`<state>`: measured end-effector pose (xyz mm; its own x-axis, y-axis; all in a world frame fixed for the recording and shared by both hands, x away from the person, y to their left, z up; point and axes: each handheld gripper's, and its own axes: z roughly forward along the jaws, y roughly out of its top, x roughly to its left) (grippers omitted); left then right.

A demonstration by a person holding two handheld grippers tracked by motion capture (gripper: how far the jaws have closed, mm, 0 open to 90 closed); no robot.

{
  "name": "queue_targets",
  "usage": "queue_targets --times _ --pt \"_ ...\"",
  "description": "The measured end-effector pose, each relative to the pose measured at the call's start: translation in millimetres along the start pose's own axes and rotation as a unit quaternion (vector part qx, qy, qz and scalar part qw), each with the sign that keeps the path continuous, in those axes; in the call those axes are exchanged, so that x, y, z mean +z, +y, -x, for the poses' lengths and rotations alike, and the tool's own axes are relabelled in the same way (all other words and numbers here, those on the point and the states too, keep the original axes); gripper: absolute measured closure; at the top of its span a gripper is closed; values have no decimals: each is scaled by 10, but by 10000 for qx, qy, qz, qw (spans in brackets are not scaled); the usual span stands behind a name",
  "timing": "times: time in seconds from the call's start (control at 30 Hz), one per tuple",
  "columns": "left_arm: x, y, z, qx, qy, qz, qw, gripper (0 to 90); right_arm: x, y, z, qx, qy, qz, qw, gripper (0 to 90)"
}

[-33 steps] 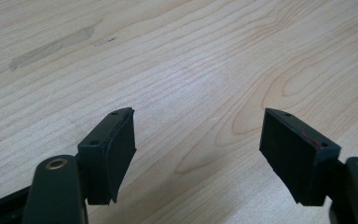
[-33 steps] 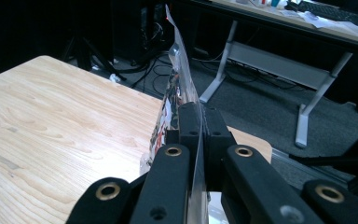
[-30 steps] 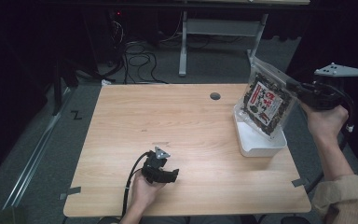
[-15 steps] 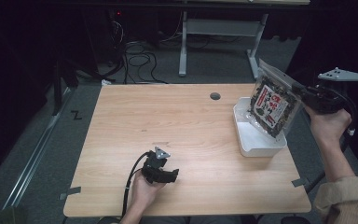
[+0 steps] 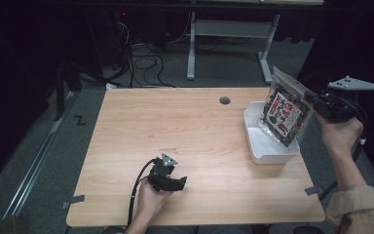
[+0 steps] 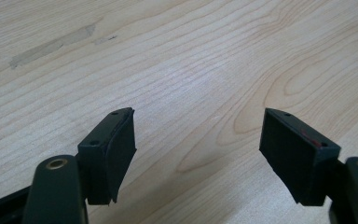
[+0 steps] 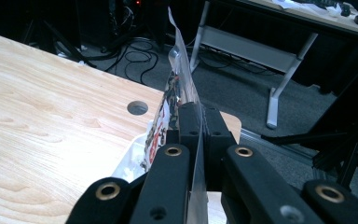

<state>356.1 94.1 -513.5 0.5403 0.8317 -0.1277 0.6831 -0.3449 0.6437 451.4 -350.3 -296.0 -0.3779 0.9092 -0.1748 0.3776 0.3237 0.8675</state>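
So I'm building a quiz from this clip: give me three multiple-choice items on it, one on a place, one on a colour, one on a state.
1. The snack packet hangs over:
A the table's middle
B the tray
C the floor

2. The tray is:
A white
B red
C black

3. The left gripper is:
A shut on the packet
B open with nothing between its jaws
C shut on a cable

Key: 1 B, the high view shows the packet's lower end at the tray; 2 A, its walls show white; 3 B, bare wood lies between the jaws.

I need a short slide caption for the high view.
Right gripper holds a snack bag above the white tray; left gripper rests open on the table.
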Motion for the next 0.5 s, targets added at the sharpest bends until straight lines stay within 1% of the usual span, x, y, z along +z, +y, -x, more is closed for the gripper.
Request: queue_targets --times 0.13,0.3,0.33,0.37,0.4,0.5 --pt "-4 -1 2 1 -1 -6 10000 271 20 -34 1 49 -8 -16 10000 900" --pt "-1 -2 2 1 0 2 10000 271 71 -100 -24 32 -7 -42 10000 900" --pt "-2 -1 1 2 4 -12 10000 271 83 -115 -20 -1 11 -49 10000 900" --pt "-2 -2 1 -1 4 -11 10000 271 96 -131 -28 54 18 -52 10000 899" --pt "1 -4 2 -6 4 -2 10000 271 107 -146 -27 17 13 -64 10000 899" --pt "3 -5 5 -8 3 2 10000 271 132 -194 -40 56 24 -72 10000 899"
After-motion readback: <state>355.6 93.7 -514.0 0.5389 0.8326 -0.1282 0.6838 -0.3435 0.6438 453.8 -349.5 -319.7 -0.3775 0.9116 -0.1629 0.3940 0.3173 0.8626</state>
